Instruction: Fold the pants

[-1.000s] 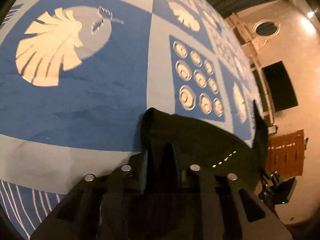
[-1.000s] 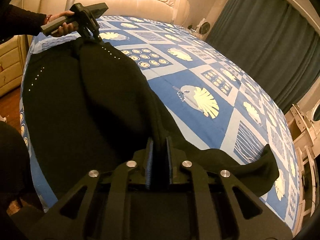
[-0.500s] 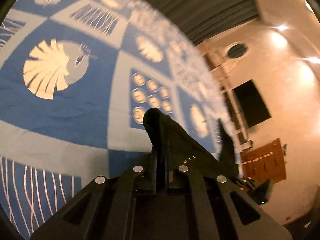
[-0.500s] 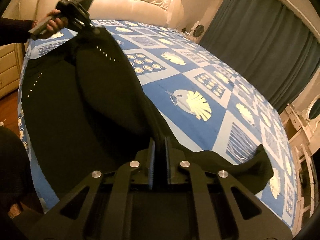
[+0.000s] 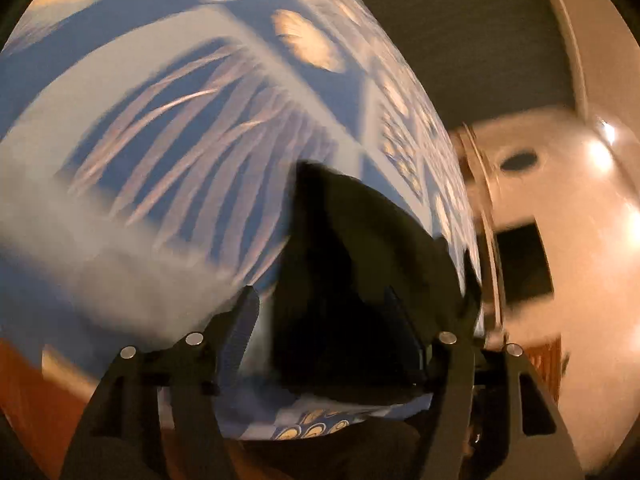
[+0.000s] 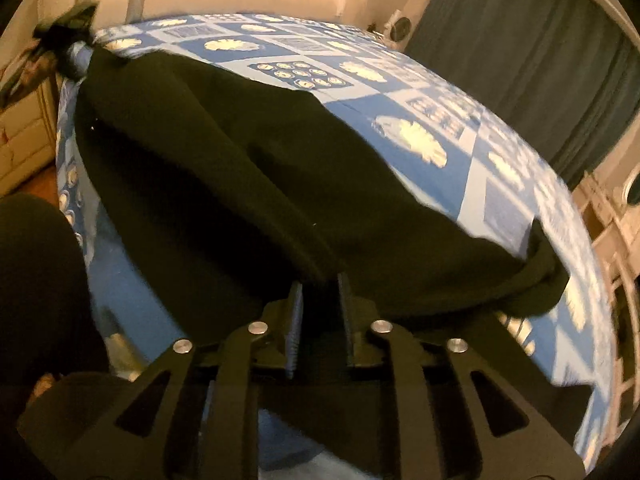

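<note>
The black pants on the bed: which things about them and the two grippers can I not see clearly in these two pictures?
- Left wrist view: motion blur smears the pants between the left gripper fingers; whether the pads touch cloth is unclear.
- Right wrist view: the right gripper covers the pants' near edge.
- Right wrist view: the left gripper, top left, is blurred.
- Right wrist view: the bedspread under the pants is hidden.

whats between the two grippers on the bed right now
The black pants stretch along the bedspread from the right gripper up to the left gripper, far left in the right wrist view.
</note>
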`<state>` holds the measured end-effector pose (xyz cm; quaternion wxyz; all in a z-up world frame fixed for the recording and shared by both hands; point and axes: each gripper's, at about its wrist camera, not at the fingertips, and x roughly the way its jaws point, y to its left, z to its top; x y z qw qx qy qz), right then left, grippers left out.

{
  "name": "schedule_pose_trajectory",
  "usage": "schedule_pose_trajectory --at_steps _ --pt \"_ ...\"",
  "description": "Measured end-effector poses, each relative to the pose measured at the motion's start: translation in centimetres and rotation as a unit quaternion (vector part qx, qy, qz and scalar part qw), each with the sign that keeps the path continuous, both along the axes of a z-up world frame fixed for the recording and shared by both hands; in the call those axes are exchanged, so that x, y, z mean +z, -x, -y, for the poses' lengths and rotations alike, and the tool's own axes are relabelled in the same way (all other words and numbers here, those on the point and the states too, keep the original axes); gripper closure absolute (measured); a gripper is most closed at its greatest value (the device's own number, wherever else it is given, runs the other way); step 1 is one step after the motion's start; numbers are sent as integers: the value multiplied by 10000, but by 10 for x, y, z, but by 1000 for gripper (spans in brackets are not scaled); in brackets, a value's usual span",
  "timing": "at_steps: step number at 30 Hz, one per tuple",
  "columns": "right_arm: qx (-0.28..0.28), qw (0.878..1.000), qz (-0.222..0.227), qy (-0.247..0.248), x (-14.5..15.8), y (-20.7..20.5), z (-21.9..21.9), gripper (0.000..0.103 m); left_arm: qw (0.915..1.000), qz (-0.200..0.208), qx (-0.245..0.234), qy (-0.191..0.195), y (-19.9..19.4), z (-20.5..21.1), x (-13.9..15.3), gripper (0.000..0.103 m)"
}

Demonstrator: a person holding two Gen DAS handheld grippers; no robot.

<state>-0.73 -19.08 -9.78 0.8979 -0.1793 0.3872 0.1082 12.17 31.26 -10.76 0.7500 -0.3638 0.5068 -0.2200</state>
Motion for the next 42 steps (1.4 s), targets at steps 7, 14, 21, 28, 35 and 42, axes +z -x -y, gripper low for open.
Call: schedule_pose_trajectory --at_steps 7,14,21,28,35,42 --pt "-885 9663 -371 -2388 18 18 42 45 9977 -73 673 79 52 10 18 39" --pt "-1450 9157 -476 -3718 14 24 62 42 9976 -212 485 445 72 70 24 31" --pt "-1415 9103 -505 -3858 7 32 52 34 9947 -404 192 922 74 114 5 31" --pt "-1562 9014 -521 -4005 -1 35 62 34 9863 -499 236 1556 67 127 -14 31" --pt "-1590 8995 -572 -4029 -5 34 62 33 9934 -501 -41 1028 65 129 -13 31" --pt "-1603 9008 -578 -3995 -5 35 61 32 9893 -506 423 1301 54 112 -16 31"
